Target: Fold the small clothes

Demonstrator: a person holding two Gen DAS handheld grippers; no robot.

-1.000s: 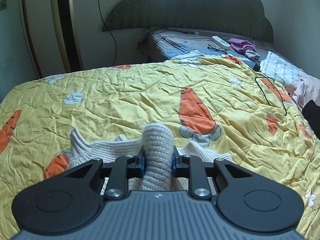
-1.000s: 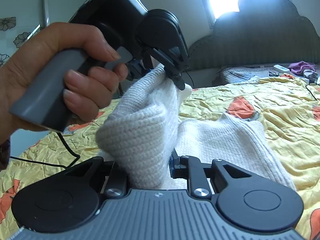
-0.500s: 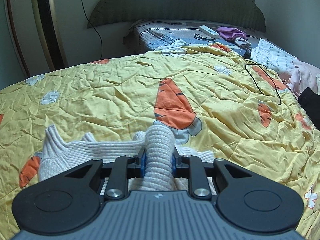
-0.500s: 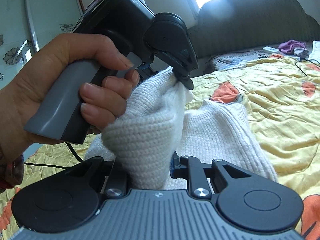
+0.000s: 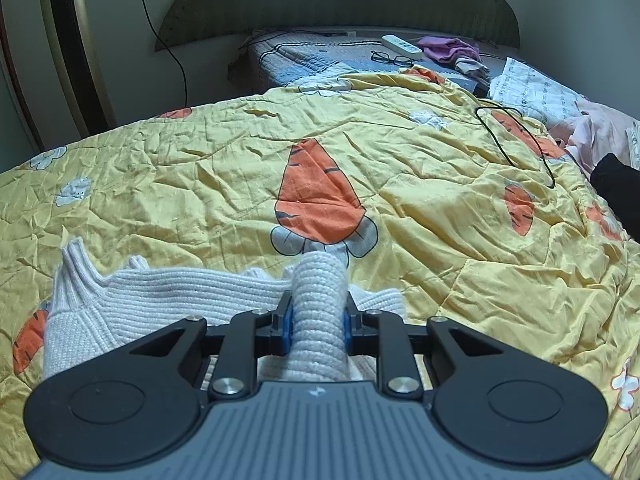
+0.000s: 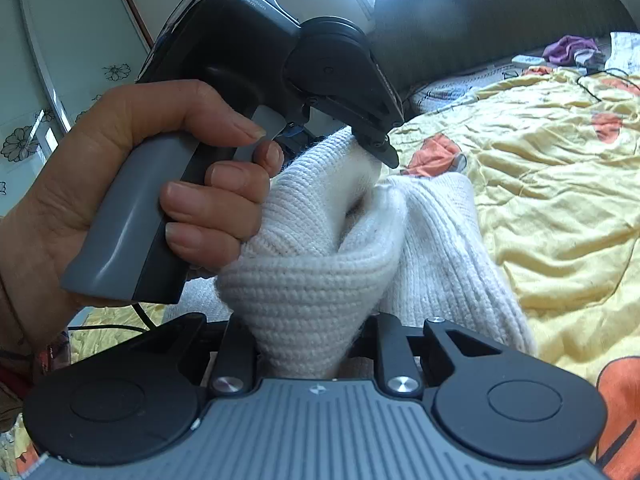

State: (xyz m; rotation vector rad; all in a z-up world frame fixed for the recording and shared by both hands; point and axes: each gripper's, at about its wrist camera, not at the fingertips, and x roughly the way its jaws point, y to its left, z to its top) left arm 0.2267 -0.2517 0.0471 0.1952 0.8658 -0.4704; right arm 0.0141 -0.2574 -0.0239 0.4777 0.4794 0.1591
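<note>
A small white knit sweater point(image 5: 168, 300) lies partly on the yellow carrot-print quilt point(image 5: 420, 208). My left gripper point(image 5: 318, 316) is shut on a bunched fold of it, the knit bulging up between the blue pads. In the right wrist view my right gripper point(image 6: 308, 344) is also shut on a thick fold of the same sweater point(image 6: 440, 240). There the left gripper point(image 6: 372, 140) shows close above, held by a hand point(image 6: 160, 184), pinching the sweater's edge. The rest of the knit drapes down to the quilt point(image 6: 560, 184).
A black cable point(image 5: 516, 136) loops on the quilt at the right. At the head of the bed lie glasses point(image 5: 392, 58), a white power strip point(image 5: 402, 45) and purple cloth point(image 5: 448, 49). Pink and black clothes point(image 5: 600, 140) sit at the right edge.
Both grippers sank toward the quilt with the sweater held. In the left wrist view the carrot print came nearer; in the right wrist view the left gripper and hand grew larger and the view rolled.
</note>
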